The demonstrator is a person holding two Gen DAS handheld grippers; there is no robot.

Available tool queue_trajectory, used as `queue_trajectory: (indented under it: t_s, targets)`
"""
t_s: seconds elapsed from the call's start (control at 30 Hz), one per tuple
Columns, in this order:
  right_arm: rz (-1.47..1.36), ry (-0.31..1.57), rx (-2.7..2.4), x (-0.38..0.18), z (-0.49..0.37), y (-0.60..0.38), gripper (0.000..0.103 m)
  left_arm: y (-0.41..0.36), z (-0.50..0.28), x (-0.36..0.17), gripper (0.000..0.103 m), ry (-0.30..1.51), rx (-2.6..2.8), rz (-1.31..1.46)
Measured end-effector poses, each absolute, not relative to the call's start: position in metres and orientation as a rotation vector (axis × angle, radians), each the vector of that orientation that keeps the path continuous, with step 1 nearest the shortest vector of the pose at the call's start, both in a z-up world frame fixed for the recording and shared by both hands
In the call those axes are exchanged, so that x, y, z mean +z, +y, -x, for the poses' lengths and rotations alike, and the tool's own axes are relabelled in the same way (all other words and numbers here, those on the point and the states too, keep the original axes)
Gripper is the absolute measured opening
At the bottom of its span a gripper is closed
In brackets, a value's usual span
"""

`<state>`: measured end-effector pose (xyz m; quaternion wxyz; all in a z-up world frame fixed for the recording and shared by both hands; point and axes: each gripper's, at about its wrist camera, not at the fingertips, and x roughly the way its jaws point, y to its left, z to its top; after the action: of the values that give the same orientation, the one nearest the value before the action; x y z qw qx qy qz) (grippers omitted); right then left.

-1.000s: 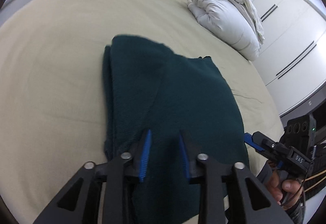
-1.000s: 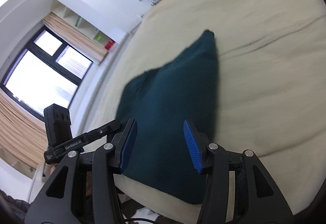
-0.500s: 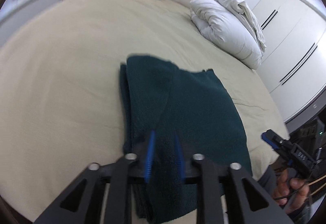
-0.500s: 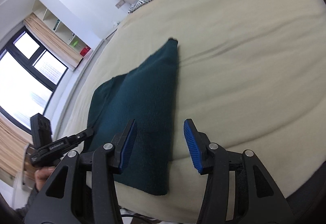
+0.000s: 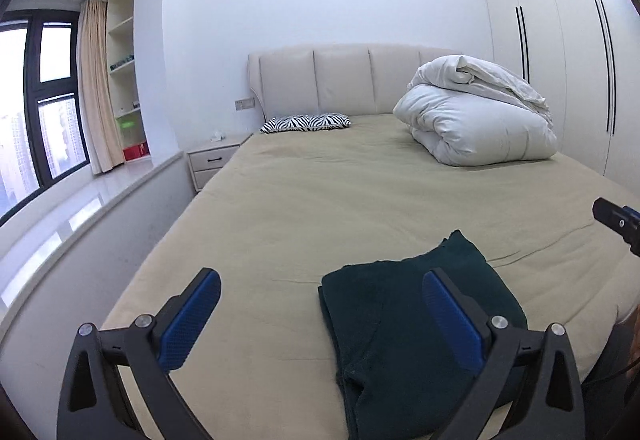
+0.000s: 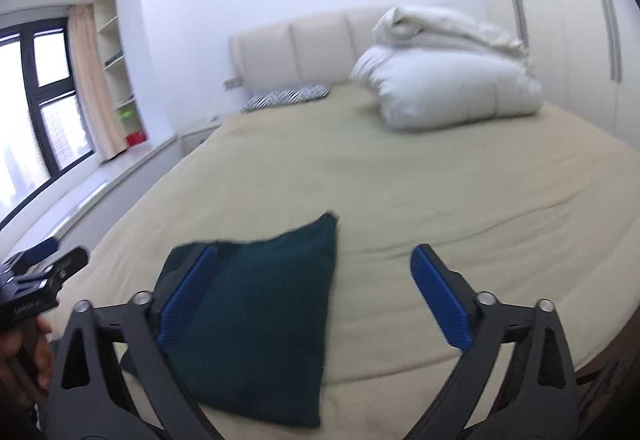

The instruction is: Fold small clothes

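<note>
Currently the left gripper and right gripper are spread wide, holding nothing. The folded dark green garment lies on the bed beneath both, untouched.

Black left tool and right tool, blue ribbed pads, silver screws.

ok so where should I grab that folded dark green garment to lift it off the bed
Probably the thick folded edge of the dark green garment, on its left side, coming in low over the bed; the stacked layers show there, so one pinch should hold all of them.
</note>
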<state>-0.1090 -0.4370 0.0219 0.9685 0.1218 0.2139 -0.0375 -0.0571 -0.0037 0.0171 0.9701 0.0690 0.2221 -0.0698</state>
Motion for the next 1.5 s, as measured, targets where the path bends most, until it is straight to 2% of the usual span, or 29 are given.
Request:
queue_trajectory:
  t_s: [0.27, 0.53, 0.67, 1.0, 1.2, 1.5]
  targets:
    - [-0.244, 0.35, -0.23, 0.054, 0.125, -0.439, 0.103, 0.0, 0.07, 0.035, 0.103, 0.476, -0.095, -0.095]
    - [-0.254, 0.362, -0.217, 0.061, 0.132, -0.44, 0.103, -0.007, 0.058, 0.006, 0.103, 0.625, -0.075, -0.123]
    - [-0.241, 0.407, -0.197, 0.053, 0.126, -0.437, 0.103, -0.006, 0.055, -0.011, 0.103, 0.699, -0.088, -0.098]
    - [-0.2, 0.658, -0.18, 0.014, 0.101, -0.419, 0.103, 0.009, 0.045, -0.054, 0.103, 0.866, -0.071, -0.015]
    - [-0.168, 0.796, -0.175, -0.016, 0.088, -0.412, 0.103, 0.013, 0.046, -0.058, 0.103, 0.879, -0.061, -0.012]
    - [-0.165, 0.829, -0.155, -0.03, 0.084, -0.404, 0.103, 0.013, 0.042, -0.059, 0.103, 0.885, -0.061, -0.023]
